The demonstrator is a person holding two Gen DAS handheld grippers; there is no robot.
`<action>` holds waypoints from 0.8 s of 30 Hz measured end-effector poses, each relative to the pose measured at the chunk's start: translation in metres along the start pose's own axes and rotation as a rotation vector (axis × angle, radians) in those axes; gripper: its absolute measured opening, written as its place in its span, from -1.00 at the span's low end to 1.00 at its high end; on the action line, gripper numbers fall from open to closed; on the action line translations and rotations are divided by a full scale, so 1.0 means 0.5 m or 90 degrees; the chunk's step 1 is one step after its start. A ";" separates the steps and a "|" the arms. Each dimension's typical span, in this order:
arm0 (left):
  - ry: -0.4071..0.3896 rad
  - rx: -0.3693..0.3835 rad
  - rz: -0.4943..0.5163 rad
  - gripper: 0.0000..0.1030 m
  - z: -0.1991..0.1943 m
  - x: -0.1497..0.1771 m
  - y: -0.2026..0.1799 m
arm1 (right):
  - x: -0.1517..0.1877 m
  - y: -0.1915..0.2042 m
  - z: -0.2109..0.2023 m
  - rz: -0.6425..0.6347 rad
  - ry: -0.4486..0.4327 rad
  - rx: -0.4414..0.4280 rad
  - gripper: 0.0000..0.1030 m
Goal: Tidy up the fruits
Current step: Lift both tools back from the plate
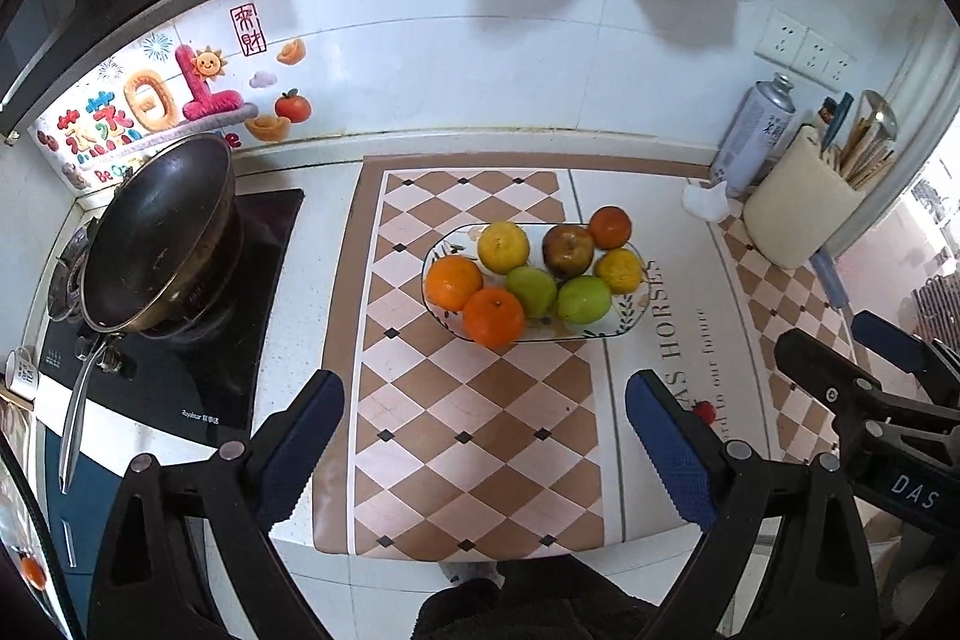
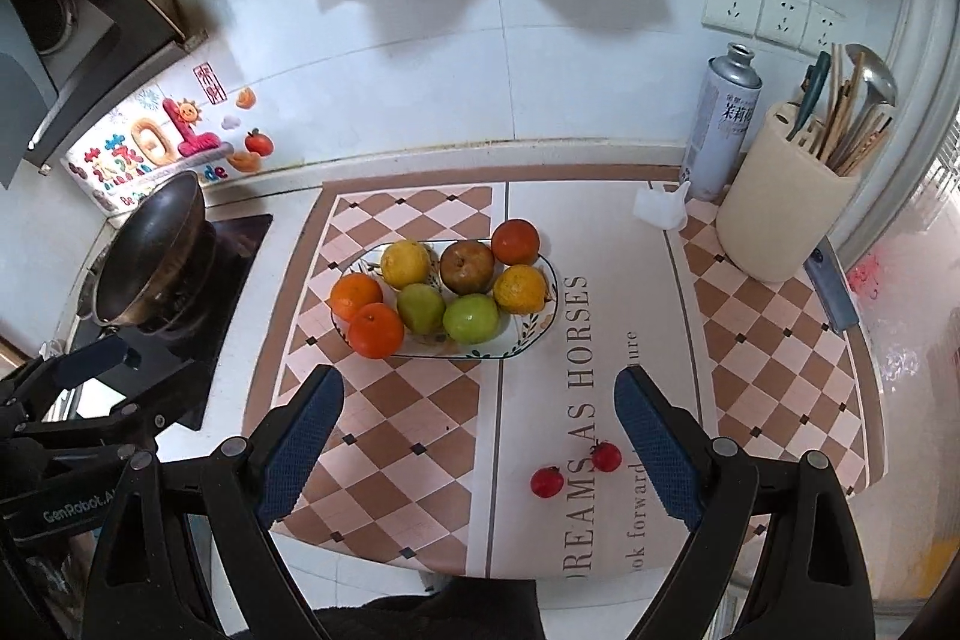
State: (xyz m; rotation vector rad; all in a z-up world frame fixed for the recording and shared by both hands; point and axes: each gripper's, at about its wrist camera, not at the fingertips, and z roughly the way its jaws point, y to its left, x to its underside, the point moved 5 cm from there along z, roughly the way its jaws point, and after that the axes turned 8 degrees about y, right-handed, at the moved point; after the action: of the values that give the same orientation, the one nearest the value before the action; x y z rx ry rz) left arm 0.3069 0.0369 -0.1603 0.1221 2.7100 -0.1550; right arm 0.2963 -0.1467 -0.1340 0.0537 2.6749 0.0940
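Both grippers, left gripper [image 1: 485,445] and right gripper [image 2: 479,439], hang wide open and empty above bare checkered mat [image 2: 420,418], well short of the fruit plate [image 2: 534,334].

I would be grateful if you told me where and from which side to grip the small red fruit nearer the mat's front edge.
Grip the small red fruit across its round middle, coming straight down with the right hand-held gripper, which is open. It lies alone on the flat mat, apart from its twin, so both sides are free. It will probably roll, so close gently.
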 end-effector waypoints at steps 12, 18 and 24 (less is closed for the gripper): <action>-0.019 0.003 -0.015 0.87 -0.029 0.017 -0.002 | 0.013 -0.004 -0.045 -0.001 -0.021 -0.009 0.82; -0.031 0.012 -0.025 0.87 -0.022 0.006 -0.001 | 0.012 -0.046 -0.013 0.030 0.003 -0.042 0.82; -0.019 0.000 0.015 1.00 0.038 -0.014 -0.042 | 0.049 -0.174 0.108 0.117 0.079 -0.040 0.82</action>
State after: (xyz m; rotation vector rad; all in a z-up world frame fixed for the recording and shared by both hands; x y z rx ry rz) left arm 0.3187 0.0130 -0.1728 0.1497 2.6784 -0.1481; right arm 0.2967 -0.2289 -0.1999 0.2831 2.7823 0.2461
